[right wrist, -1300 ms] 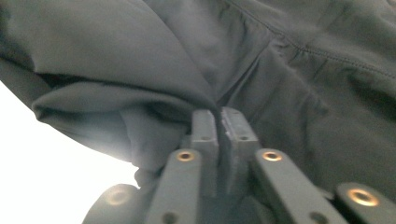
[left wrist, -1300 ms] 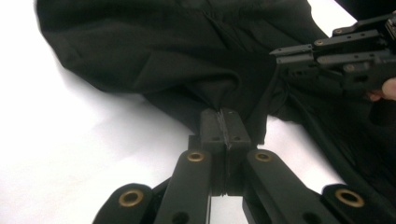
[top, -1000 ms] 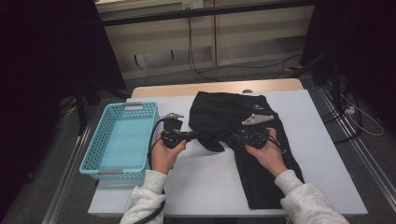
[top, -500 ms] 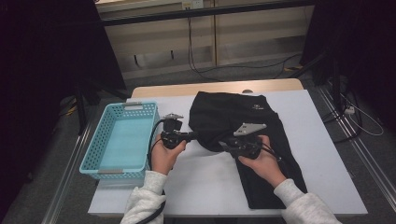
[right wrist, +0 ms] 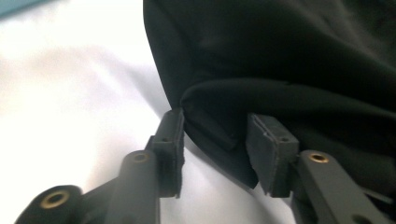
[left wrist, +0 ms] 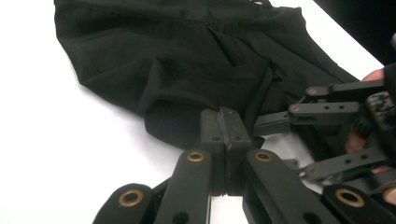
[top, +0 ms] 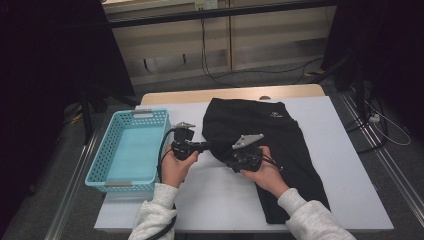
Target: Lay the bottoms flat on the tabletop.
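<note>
Person wears light grey sleeves (top: pixel 155 215). Left gripper (left wrist: pixel 225 128) and right gripper (right wrist: pixel 212 140) are black, flat linkage arms with brass-coloured pivot rivets, ribbed fingers (right wrist: pixel 268 140). Grey triangular plate (top: pixel 247 140), black cable (top: pixel 162 150).

Lab-like recording space, dark curtains (top: pixel 60 60), trailing floor cables (top: pixel 260 75), white table (top: pixel 220 200)

The small white mark on the black garment (top: pixel 274 114) is too tiny to read.
</note>
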The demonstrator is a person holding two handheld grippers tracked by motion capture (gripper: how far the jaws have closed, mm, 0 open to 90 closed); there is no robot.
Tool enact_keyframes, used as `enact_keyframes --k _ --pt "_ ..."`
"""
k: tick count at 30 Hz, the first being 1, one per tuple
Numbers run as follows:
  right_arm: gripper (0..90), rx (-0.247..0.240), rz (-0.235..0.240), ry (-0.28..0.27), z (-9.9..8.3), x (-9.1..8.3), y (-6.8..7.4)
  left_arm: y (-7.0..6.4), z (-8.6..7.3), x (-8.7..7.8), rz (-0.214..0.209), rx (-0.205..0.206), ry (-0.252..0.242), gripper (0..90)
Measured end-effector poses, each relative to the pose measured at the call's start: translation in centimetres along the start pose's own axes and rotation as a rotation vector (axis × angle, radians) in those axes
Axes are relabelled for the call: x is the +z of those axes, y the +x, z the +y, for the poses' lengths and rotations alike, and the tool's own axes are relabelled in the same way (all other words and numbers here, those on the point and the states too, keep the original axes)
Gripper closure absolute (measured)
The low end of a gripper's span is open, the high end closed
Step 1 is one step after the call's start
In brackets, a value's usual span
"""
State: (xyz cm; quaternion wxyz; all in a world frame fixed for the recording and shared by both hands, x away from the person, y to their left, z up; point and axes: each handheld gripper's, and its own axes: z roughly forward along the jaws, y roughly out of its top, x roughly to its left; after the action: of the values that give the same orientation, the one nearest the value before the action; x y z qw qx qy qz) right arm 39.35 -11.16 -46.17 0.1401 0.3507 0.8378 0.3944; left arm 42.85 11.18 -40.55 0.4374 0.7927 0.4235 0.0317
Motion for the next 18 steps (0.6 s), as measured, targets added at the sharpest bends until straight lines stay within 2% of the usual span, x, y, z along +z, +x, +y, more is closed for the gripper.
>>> enact_keyframes --k 2,5,7,8,12,18 --pt "60.2 -0.009 -0.006 0.011 0.1 0.5 0.2 0.0 0.0 0.1 -0.002 -0.001 -0.003 90.0" --pt "72.1 0.014 0.015 0.008 0.2 0.8 0.0 0.0 0.0 0.0 -0.002 0.000 -0.001 90.0" --pt "81.1 0.015 0.000 0.008 0.2 0.8 -0.3 0.1 0.0 -0.1 0.001 0.000 -0.006 90.0" --pt "84.8 0.020 0.009 0.008 0.1 0.8 -0.4 0.1 0.0 -0.2 0.000 -0.002 -0.005 90.0" --pt "87.6 0.018 0.038 -0.007 0.1 -0.2 -0.4 0.5 0.0 -0.6 0.009 -0.014 -0.015 90.0" --pt "87.3 0.002 0.077 -0.035 -0.3 -2.4 0.4 0.8 0.2 -1.2 0.014 -0.021 -0.020 90.0"
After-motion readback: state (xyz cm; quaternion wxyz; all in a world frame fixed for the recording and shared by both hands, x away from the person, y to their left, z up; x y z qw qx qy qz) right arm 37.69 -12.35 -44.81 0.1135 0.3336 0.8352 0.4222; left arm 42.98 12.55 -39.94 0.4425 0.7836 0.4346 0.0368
